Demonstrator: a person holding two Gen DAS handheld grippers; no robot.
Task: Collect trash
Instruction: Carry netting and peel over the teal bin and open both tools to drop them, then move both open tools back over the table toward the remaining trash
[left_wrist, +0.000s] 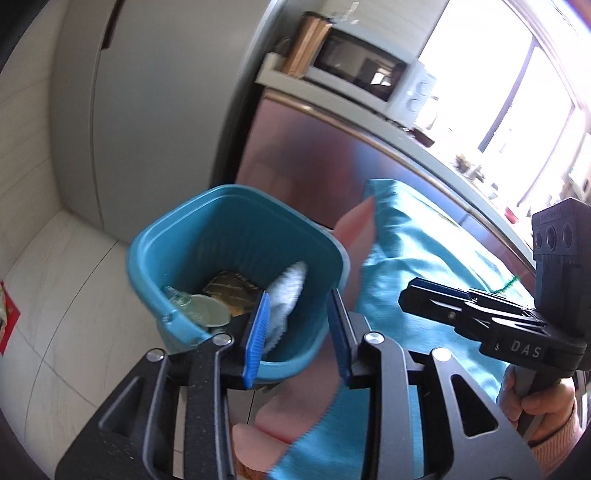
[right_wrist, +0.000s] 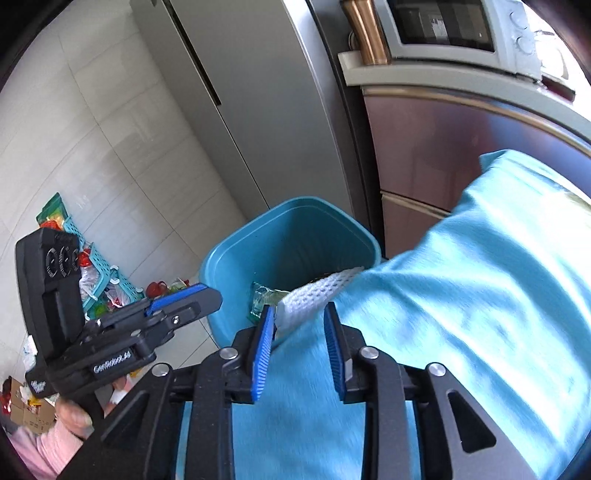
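Note:
A teal trash bin (left_wrist: 221, 194) (right_wrist: 295, 205) stands on the tiled floor beside a table covered with a blue cloth (left_wrist: 424, 240) (right_wrist: 480, 277). Inside it lie a white foam net (left_wrist: 290, 288) (right_wrist: 317, 291) leaning on the wall nearest the table, a brown packet (left_wrist: 231, 291) and clear plastic (left_wrist: 201, 310). My left gripper (left_wrist: 299, 306) (right_wrist: 199, 295) hovers over the bin's near rim, open, nothing between its blue pads. My right gripper (right_wrist: 298, 321) (left_wrist: 413, 295) hangs over the cloth's edge next to the bin, also open and empty, the net just beyond its tips.
A grey fridge (right_wrist: 240, 92) and a steel cabinet (left_wrist: 314, 155) rise behind the bin, with a microwave (left_wrist: 362, 70) on top. Loose trash and a teal basket (right_wrist: 99, 273) lie on the floor to the left. A green twisted wire (left_wrist: 511, 284) rests on the cloth.

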